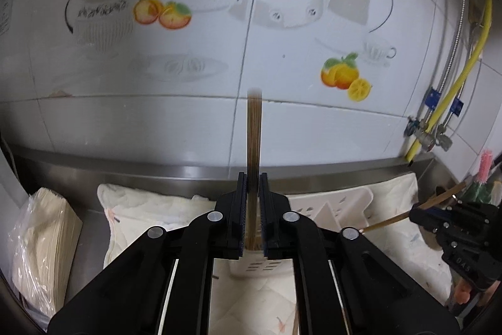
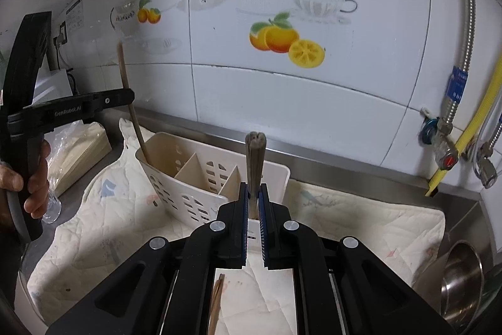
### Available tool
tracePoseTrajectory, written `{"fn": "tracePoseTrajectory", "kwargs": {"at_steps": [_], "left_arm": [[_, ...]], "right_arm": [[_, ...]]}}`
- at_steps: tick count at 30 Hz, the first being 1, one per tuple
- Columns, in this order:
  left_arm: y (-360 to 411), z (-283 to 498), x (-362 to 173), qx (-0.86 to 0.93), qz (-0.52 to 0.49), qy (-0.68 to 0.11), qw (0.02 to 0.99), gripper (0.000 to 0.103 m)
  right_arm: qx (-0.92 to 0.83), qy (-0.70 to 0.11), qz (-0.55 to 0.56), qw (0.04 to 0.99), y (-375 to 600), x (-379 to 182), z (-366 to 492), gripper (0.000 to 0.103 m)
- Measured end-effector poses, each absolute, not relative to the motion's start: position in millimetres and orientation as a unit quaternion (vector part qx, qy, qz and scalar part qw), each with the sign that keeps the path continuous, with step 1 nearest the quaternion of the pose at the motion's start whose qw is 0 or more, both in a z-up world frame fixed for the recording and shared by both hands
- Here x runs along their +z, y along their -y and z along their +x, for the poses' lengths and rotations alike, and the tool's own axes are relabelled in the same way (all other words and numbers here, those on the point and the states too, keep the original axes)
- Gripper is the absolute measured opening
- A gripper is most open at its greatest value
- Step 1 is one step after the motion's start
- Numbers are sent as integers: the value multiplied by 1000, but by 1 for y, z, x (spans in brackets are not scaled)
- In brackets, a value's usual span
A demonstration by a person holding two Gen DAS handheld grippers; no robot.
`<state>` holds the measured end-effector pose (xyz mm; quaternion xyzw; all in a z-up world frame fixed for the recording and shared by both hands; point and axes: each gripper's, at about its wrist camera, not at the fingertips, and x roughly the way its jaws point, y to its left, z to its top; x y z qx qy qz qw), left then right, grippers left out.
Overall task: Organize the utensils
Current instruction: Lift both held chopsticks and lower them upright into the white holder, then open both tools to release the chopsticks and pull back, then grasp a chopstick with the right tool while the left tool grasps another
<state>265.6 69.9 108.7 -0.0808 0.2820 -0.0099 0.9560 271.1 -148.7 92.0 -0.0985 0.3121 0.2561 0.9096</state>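
Note:
My left gripper (image 1: 253, 178) is shut on a pair of brown chopsticks (image 1: 254, 131) held upright; in the right wrist view their lower ends stand in the left compartment of the white utensil caddy (image 2: 200, 200), with the left gripper (image 2: 125, 98) clamped on them. My right gripper (image 2: 254, 189) is shut on another pair of chopsticks (image 2: 255, 159), held upright over the caddy's right end. In the left wrist view the right gripper (image 1: 414, 214) shows at the right with its chopsticks (image 1: 386, 222). More chopsticks (image 2: 216, 306) lie on the cloth below my right gripper.
The caddy lies on a quilted cream cloth (image 2: 360, 225) on a steel counter against a tiled wall. A bag of paper sheets (image 1: 40, 240) sits at the left, a wine glass (image 2: 51, 209) beside it. A steel bowl (image 2: 461, 278) and valves with hoses (image 2: 448, 140) are at the right.

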Motion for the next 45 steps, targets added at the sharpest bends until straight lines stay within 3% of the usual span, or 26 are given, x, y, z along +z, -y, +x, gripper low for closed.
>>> {"fn": "tracePoseTrajectory", "kwargs": {"at_steps": [2, 7, 13, 21, 39, 45], "left_arm": [[-72, 265, 108, -10, -84, -284, 955, 10], [-76, 253, 117, -5, -88, -276, 957, 32], [-74, 220, 130, -1, -88, -256, 963, 52], [-64, 160, 111, 1, -87, -259, 962, 68], [-60, 82, 15, 22, -117, -328, 937, 73], [-63, 72, -7, 28, -125, -349, 928, 73]], "right_arm": [[255, -311, -97, 910, 149, 92, 271, 7], [250, -297, -102, 916, 150, 102, 264, 9], [246, -273, -94, 925, 163, 116, 239, 25], [249, -268, -84, 927, 183, 99, 186, 33], [228, -356, -57, 904, 214, -19, 92, 33], [227, -393, -58, 889, 212, -52, 78, 26]]}}
